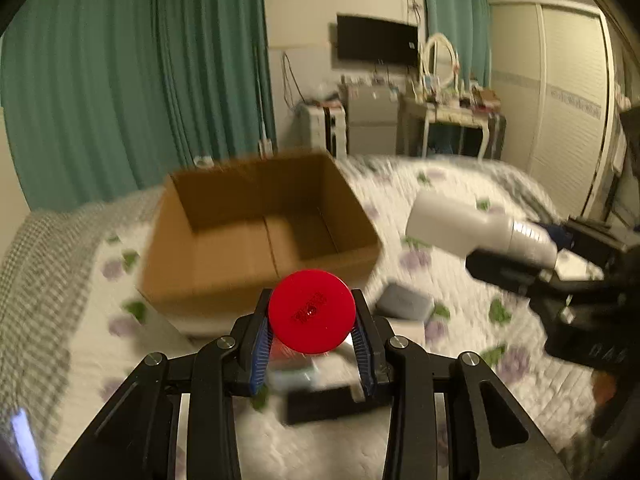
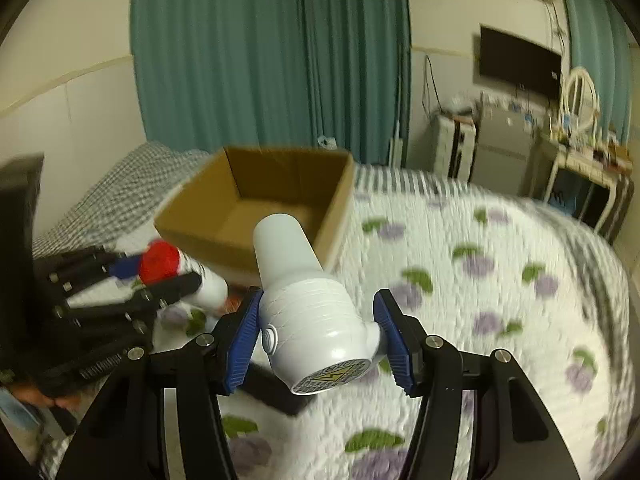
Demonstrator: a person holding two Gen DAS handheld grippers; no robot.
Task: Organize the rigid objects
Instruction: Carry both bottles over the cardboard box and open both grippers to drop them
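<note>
My left gripper (image 1: pixel 312 320) is shut on a white bottle with a red cap (image 1: pixel 311 311), held above the bed just in front of an open cardboard box (image 1: pixel 224 272); the bottle also shows in the right wrist view (image 2: pixel 160 262). My right gripper (image 2: pixel 320 336) is shut on a white hair dryer (image 2: pixel 312 304), nozzle pointing toward the box (image 2: pixel 192 224). In the left wrist view the hair dryer (image 1: pixel 460 220) hovers right of the box, held by the right gripper (image 1: pixel 536 256). The box looks empty inside.
The bed has a white quilt (image 2: pixel 480 300) with purple and green prints. A grey box (image 1: pixel 404 302) and a black object (image 1: pixel 332 404) lie on it near the cardboard box. Teal curtains (image 1: pixel 120 80), a cluttered desk (image 1: pixel 448 112) and a wardrobe (image 1: pixel 560 92) stand beyond.
</note>
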